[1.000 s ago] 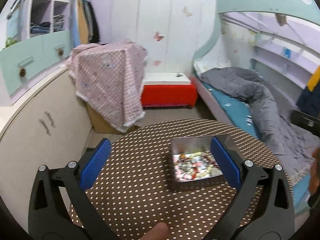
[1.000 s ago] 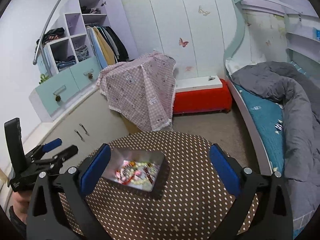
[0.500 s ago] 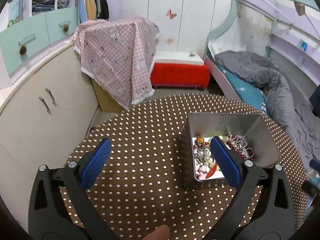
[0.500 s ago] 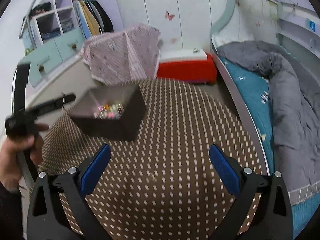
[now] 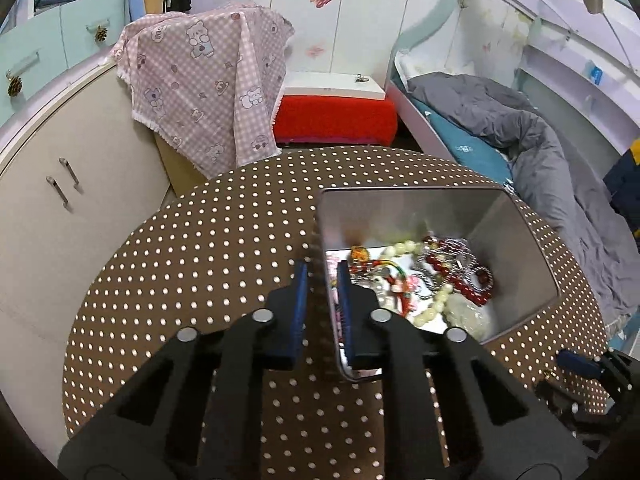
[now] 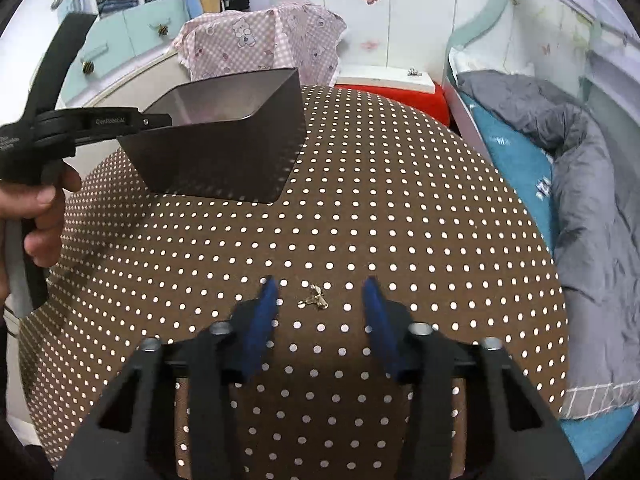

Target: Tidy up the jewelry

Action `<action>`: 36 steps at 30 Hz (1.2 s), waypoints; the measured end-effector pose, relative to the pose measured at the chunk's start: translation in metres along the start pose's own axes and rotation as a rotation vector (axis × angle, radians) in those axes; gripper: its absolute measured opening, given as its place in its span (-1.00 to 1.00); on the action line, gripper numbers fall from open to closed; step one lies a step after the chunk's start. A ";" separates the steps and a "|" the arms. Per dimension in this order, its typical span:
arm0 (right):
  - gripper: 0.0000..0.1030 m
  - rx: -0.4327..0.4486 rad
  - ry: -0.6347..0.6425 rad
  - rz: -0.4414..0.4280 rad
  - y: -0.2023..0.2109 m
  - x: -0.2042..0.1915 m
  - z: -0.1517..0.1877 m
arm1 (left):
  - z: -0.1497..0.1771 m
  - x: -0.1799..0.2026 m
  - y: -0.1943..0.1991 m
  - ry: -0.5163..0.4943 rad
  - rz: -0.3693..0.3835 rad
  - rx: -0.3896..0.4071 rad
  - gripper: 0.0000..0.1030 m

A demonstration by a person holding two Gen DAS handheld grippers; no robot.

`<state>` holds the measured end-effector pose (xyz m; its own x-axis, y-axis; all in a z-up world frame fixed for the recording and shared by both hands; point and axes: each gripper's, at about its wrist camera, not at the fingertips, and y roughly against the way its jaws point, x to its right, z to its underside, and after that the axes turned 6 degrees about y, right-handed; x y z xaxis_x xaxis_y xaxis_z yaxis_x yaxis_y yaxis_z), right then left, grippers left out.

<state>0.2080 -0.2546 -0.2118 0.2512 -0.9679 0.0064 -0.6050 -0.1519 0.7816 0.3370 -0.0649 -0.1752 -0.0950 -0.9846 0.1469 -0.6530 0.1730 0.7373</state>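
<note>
Both grippers have dropped toward the bench (image 6: 400, 208): left gripper (image 5: 322, 276) now clenched on the jewelry tin's (image 5: 516, 240) wall, right gripper (image 6: 320, 292) closing around a small gold earring (image 6: 314, 299), not yet pinching.

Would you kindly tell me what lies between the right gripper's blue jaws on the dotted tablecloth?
In the right wrist view, a small gold-coloured jewelry piece lies on the brown dotted tablecloth between the closing jaws of the right gripper, untouched by either.

Left gripper (image 5: 321, 276) clamped shut, right gripper (image 6: 320, 289) angled down, fingers (image 6: 262, 312) closing
</note>
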 end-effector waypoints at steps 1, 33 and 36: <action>-0.82 -0.003 0.013 0.003 0.001 -0.002 0.000 | 0.003 0.000 0.002 0.006 -0.002 0.004 -0.75; -0.80 0.168 0.087 -0.220 0.054 -0.051 -0.096 | 0.060 -0.010 0.057 0.031 0.026 0.004 -0.69; -0.55 0.140 0.040 -0.214 0.042 -0.045 -0.099 | 0.054 -0.016 0.071 0.033 -0.004 0.052 0.43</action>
<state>0.2457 -0.1976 -0.1177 0.4132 -0.9023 -0.1229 -0.6328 -0.3816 0.6737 0.2514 -0.0383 -0.1610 -0.0675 -0.9838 0.1664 -0.6920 0.1663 0.7025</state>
